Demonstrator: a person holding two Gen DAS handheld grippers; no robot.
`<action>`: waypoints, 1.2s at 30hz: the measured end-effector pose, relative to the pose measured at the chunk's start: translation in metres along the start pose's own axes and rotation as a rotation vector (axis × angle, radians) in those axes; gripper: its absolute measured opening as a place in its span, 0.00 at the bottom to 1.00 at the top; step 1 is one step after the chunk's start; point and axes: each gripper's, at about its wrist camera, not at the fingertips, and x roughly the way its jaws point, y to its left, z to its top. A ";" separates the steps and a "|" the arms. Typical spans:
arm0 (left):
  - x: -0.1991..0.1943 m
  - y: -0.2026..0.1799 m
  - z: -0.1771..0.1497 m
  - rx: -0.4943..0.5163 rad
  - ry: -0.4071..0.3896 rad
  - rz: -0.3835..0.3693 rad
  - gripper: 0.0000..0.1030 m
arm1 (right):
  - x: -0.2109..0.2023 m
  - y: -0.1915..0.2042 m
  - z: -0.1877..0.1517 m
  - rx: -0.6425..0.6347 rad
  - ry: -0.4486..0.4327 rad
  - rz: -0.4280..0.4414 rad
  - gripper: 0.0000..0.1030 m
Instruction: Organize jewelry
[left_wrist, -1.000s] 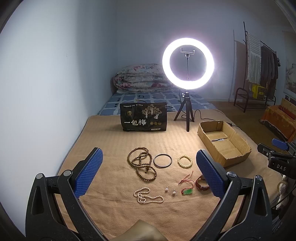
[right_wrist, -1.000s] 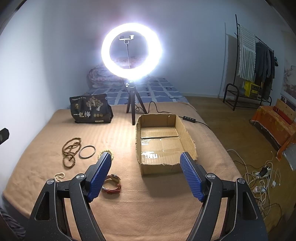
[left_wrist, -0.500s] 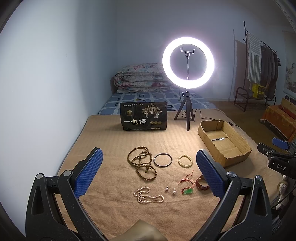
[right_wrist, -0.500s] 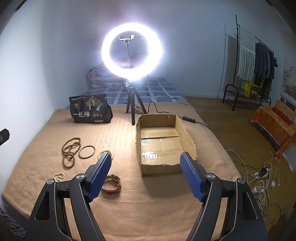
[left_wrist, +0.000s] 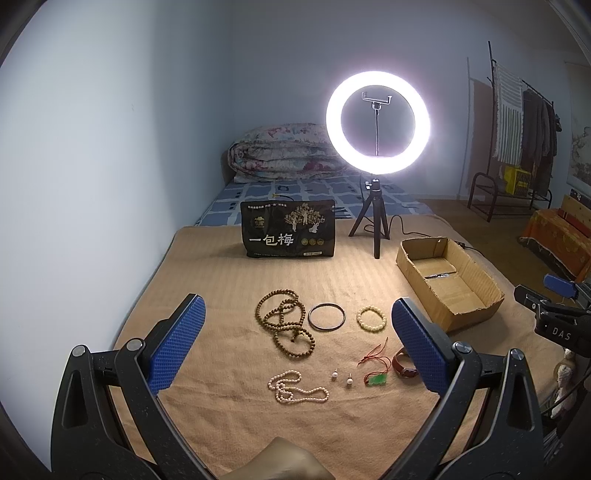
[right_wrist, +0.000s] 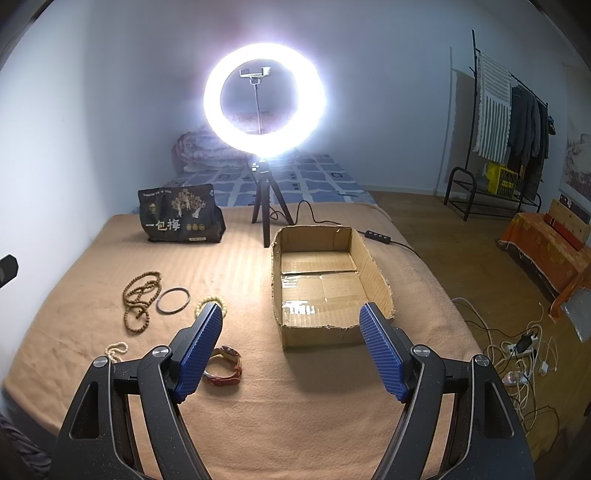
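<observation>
- Left gripper (left_wrist: 297, 345): its two blue-padded fingers (left_wrist: 177, 345) are spread wide with nothing between them, poised over the jewelry laid out on the tan blanket (left_wrist: 229, 280).
- Right gripper (right_wrist: 299, 354): its two fingers (right_wrist: 382, 354) are likewise wide apart and hold nothing; the near wall of the cardboard box (right_wrist: 332, 275) shows between them.
- Counted in the left wrist view, nearest row: one pearl necklace (left_wrist: 295, 387), two pearl stud earrings (left_wrist: 341, 377), one green pendant on a red cord (left_wrist: 376, 371), and one reddish-brown watch (left_wrist: 402, 367) partly hidden behind the right-hand finger.
- Farther row: one long strand of brown wooden beads (left_wrist: 286, 323) coiled in loops, one dark bangle (left_wrist: 327, 317) just beside it, one pale yellow bead bracelet (left_wrist: 371, 318) next along.
- One open box (left_wrist: 448, 282) sits to the right of the jewelry, well apart from it, with a small dark item on its floor too small to make out.
- Behind stand one black snack bag with Chinese characters (left_wrist: 288, 229) and one lit ring light on a tripod (left_wrist: 376, 123).
- Only the left view shows the earrings and pendant, plus the tip of the other gripper at its right edge.
- Only the right view shows the watch (right_wrist: 223, 365) whole, its strap looped, just beside the left-hand finger; the yellow bracelet (right_wrist: 210, 304) is half hidden there, and only an end of the pearls (right_wrist: 116, 349) appears.
- The right view also shows the box floor taped and glossy, and cables with a power strip (right_wrist: 519, 349) on the wooden floor.
</observation>
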 end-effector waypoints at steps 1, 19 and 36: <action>0.001 0.001 0.000 -0.001 0.003 0.001 0.99 | 0.000 0.000 0.000 0.000 0.001 -0.001 0.74; 0.032 0.019 -0.004 -0.025 0.081 0.022 0.99 | 0.017 0.004 0.000 -0.014 0.034 -0.009 0.74; 0.105 0.070 -0.024 -0.146 0.326 0.004 0.83 | 0.064 0.015 -0.015 -0.091 0.159 0.052 0.74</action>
